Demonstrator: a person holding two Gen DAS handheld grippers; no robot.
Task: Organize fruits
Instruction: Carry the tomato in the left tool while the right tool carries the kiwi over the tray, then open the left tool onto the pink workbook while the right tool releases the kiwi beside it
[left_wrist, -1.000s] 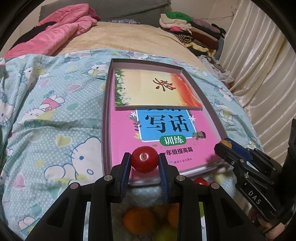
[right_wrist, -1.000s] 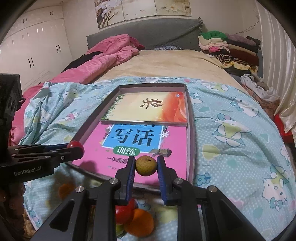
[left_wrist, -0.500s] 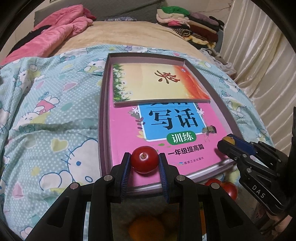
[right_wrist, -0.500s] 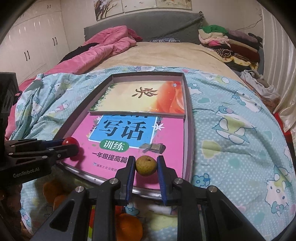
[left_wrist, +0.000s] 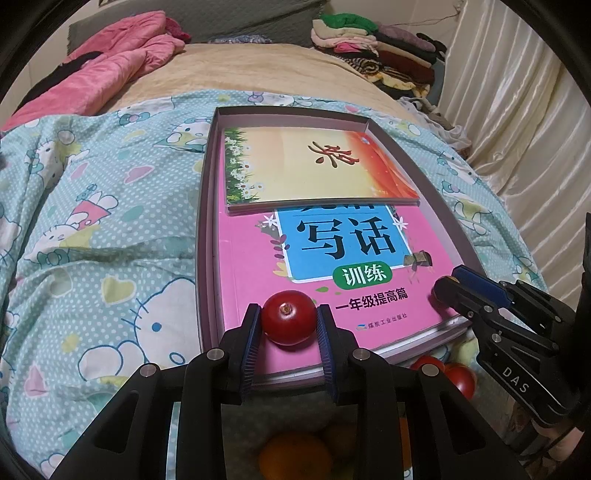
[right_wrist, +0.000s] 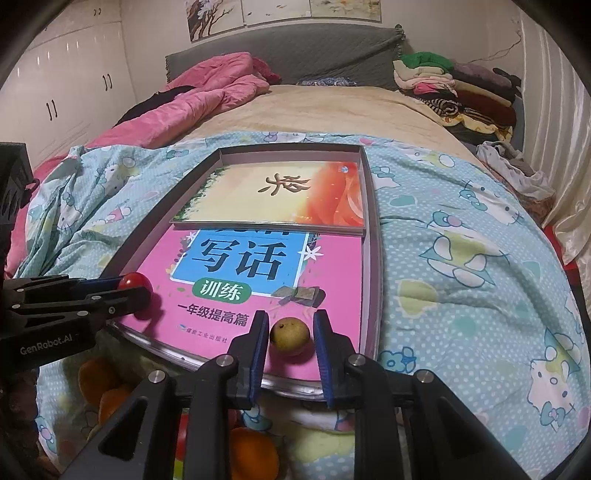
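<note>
Red tomato (left_wrist: 289, 317) clamped between the left gripper (left_wrist: 289, 325) fingers, low over the near edge of the pink book (left_wrist: 332, 295). Pink book lies in a shallow tray (left_wrist: 205, 236) on the bed, a yellow-orange book (left_wrist: 317, 170) stacked on its far half. Right gripper (right_wrist: 290, 338) fingers stand apart around a small brownish-yellow pear (right_wrist: 289, 336); left finger touching or nearly so, right finger clear of it. Pear sits on the pink book near the tray's front edge. Oranges (right_wrist: 255, 456) and more red fruit (left_wrist: 458, 378) lie on the Hello Kitty bedspread (right_wrist: 461, 266), below the tray's near rim.
</note>
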